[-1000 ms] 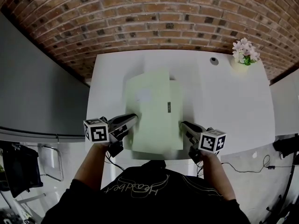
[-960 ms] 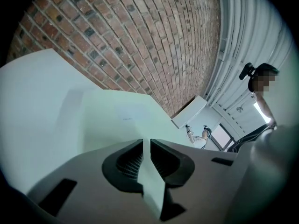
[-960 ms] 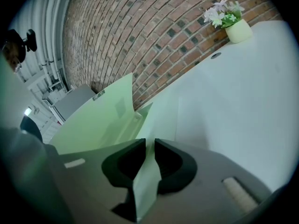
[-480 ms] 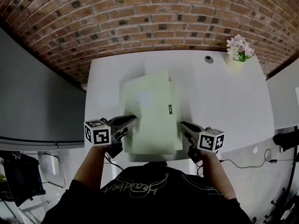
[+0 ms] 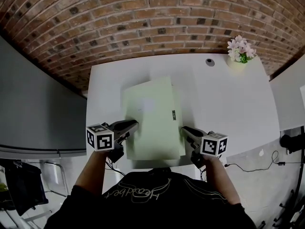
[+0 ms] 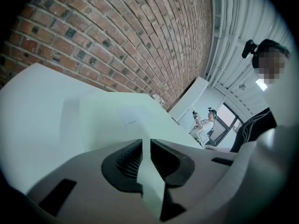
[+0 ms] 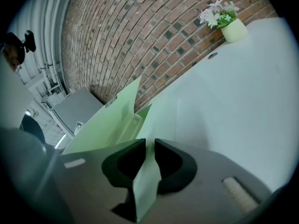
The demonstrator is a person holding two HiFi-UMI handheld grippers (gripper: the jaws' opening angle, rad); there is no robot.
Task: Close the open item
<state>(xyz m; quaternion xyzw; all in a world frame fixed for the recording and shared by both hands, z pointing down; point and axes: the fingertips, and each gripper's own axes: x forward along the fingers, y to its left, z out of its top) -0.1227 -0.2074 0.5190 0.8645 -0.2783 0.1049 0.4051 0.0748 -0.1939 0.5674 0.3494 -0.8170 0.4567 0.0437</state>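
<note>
Left gripper [image 5: 131,124]: jaws clamped on the near left edge of the pale green card folder [image 5: 152,120], thin sheet pinched between the pads [image 6: 122,161].

Folder lies mid-table on the white table [image 5: 228,104], near edge toward the person. Over the last second it has barely shifted and both grips are unchanged. The right gripper view shows its cover raised at a slant, so the closing looks unfinished.

Right gripper [image 5: 186,130]: jaws closed on the near right edge.

Small pale pot of flowers [image 5: 239,55] stands well apart at the far right corner.
</note>
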